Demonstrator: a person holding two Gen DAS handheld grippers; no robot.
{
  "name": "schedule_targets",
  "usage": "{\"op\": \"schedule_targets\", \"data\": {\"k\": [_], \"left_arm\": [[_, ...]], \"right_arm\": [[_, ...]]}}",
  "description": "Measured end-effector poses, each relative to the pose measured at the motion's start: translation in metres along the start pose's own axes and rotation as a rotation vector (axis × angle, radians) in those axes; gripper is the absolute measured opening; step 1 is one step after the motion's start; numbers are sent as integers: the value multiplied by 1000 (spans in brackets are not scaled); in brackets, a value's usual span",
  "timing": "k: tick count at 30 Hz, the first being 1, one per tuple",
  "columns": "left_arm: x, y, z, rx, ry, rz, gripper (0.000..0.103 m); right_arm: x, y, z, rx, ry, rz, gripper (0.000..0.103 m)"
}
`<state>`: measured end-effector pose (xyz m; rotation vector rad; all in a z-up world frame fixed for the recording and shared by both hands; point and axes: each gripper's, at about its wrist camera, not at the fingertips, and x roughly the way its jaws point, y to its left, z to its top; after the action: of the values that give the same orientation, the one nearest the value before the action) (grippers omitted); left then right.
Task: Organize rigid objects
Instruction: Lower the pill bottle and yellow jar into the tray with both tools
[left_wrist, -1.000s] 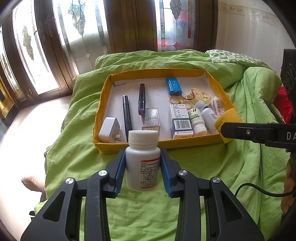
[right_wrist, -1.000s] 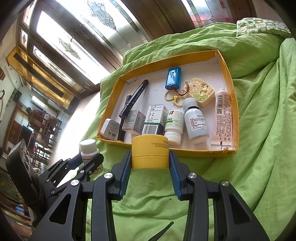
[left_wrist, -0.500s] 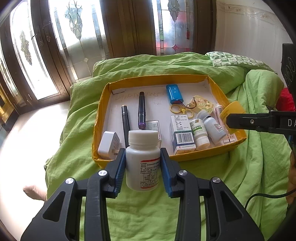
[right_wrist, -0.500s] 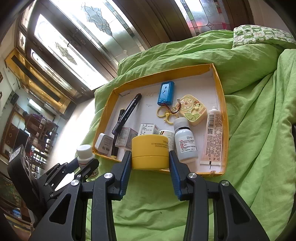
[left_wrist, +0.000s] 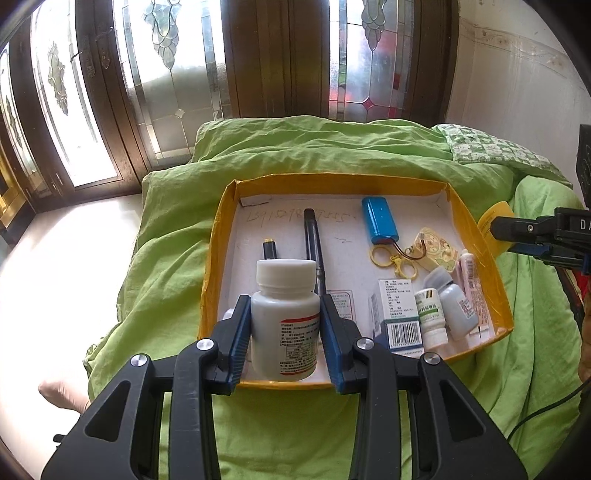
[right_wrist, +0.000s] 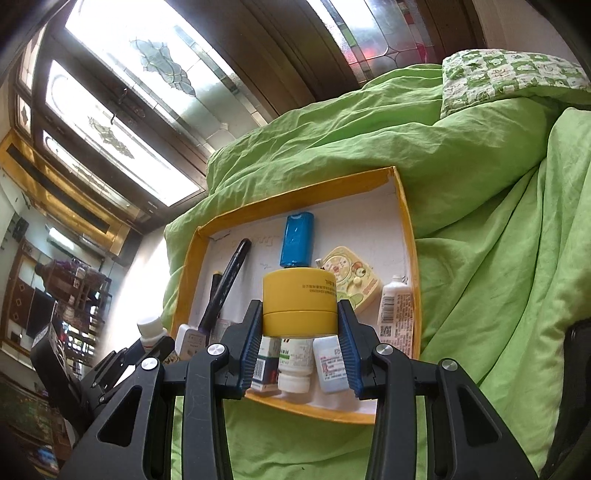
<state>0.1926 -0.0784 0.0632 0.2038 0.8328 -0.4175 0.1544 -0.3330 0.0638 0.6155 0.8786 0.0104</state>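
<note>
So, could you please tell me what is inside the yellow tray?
Tray: blue battery pack, two pens, boxes, small bottles, tube. The held white bottle covers part.

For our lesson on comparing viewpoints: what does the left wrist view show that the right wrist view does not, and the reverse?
Only the left wrist view: the gold scissors-shaped keyring and a bare foot on the floor.
Only the right wrist view: cluttered wooden shelves in a side room.
Both: the yellow cardboard tray, blue battery pack, the left tool gripping the white pill bottle, and the round yellow jar in the right tool.
</note>
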Motion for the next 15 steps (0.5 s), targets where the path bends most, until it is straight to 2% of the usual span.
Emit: {"op": "schedule_targets", "data": {"k": [6, 15], "left_arm": [[16, 1, 20, -27, 2, -26, 33], [39, -39, 36, 11, 16, -88, 33]], "right_arm": [[6, -4, 12, 23, -3, -9, 36], [15, -3, 17, 6, 14, -18, 36]]}}
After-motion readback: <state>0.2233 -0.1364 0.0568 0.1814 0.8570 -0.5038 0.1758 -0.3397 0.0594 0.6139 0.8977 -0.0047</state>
